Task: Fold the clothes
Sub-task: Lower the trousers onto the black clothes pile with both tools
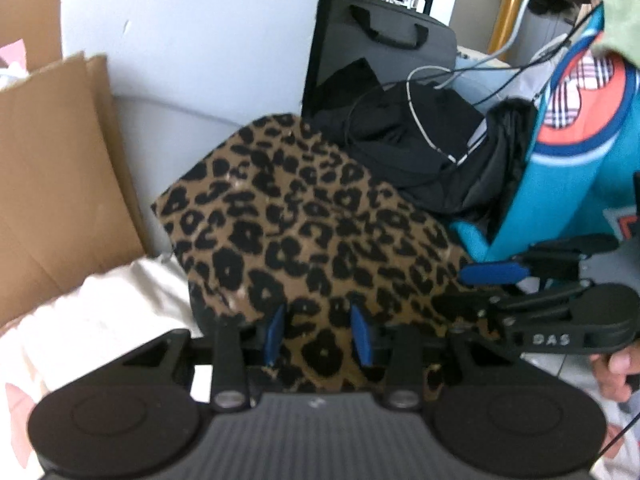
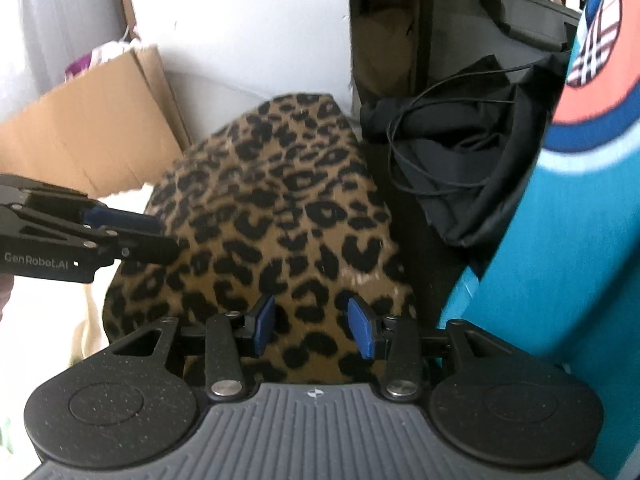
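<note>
A folded leopard-print garment [image 1: 304,216] [image 2: 280,208] lies on a pale surface, its near edge reaching under both grippers. In the left wrist view my left gripper [image 1: 319,332] has its blue pads [image 1: 276,332] apart, and the leopard cloth shows flat in the gap, not bunched. My right gripper [image 2: 312,326] also stands open over the near edge, pads [image 2: 362,330] apart with flat cloth between them. Each gripper appears in the other's view: the right gripper [image 1: 480,280] at the garment's right edge, the left gripper [image 2: 132,232] at its left edge.
A cardboard box [image 1: 52,168] stands at the left. Cream cloth [image 1: 108,312] lies under the garment's left side. Black clothing with cables [image 1: 420,148] and a teal printed garment [image 1: 580,152] crowd the right. A grey case [image 1: 384,52] stands behind. A hand [image 1: 616,364] holds the right gripper.
</note>
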{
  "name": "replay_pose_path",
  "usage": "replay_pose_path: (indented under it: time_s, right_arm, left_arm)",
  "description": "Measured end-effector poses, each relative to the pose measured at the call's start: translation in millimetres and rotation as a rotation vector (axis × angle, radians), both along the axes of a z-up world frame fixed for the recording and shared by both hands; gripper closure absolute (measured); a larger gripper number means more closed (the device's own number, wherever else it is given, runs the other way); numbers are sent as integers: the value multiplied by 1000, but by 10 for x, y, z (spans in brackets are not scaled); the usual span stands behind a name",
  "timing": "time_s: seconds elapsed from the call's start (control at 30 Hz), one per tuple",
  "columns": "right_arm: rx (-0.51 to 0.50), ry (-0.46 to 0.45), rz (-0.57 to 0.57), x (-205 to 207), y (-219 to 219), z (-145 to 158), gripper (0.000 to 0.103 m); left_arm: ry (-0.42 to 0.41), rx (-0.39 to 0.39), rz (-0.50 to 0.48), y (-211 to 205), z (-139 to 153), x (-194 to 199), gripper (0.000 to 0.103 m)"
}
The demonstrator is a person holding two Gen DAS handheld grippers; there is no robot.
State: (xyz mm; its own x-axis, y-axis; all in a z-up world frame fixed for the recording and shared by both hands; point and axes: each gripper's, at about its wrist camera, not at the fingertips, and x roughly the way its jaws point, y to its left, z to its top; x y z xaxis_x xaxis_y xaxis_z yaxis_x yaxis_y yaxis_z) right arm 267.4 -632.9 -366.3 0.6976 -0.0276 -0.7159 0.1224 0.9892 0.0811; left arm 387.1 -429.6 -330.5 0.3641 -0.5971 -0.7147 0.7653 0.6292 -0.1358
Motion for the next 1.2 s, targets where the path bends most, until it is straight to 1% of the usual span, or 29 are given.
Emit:
replay_pose_path:
  time_s: [0.1, 0.2, 0.3, 0.43, 0.53, 0.63, 0.7, 0.8, 0.87, 0.93, 1.0, 1.07, 1.13, 1.17, 1.2]
  right_arm:
    - [7, 6, -10, -101, -37, -53, 55]
    - [5, 15, -16, -204, -44, -106, 55]
    - [-10, 28, -18, -305, -12, -140, 55]
    - [-26, 36, -29, -419, 33, -119, 55]
    - [-12, 3, -31, -486, 60, -10, 55]
    - [6, -25, -47, -533, 98, 80, 54]
    - [19, -35, -56, -544, 133, 101, 54]
    - [6, -22, -51, -537, 251, 48, 54]
    - [1, -7, -51, -527, 328, -19, 54]
    - [-5, 11, -56, -528, 398, -92, 54]
    - [-10, 23, -69, -547, 447, -152, 54]
    - [5, 40, -101, -581, 466, -188, 54]
    - [20, 54, -116, -618, 487, -202, 54]
    - [22, 59, -120, -635, 503, -200, 54]
    - [22, 64, -123, -653, 515, -193, 54]
  left_arm:
    - [-4, 0, 2, 61, -33, -52, 62]
    - [-16, 24, 3, 95, -45, -123, 62]
    - [-8, 35, 11, 156, -60, -185, 62]
    - [-5, 42, 33, 236, -1, -267, 64]
    - [-10, 22, 32, 270, 103, -344, 61]
    - [-8, -11, 43, 277, 185, -431, 55]
    - [4, -19, 57, 263, 167, -477, 54]
    - [28, -24, 80, 238, 101, -538, 54]
    - [56, -25, 111, 236, 23, -569, 54]
    - [94, -33, 159, 266, -59, -578, 54]
    - [107, -44, 220, 306, -118, -594, 54]
    - [152, -65, 279, 358, -185, -606, 54]
    - [184, -74, 314, 402, -216, -609, 53]
    - [189, -70, 326, 417, -214, -615, 50]
    - [187, -59, 330, 426, -200, -622, 43]
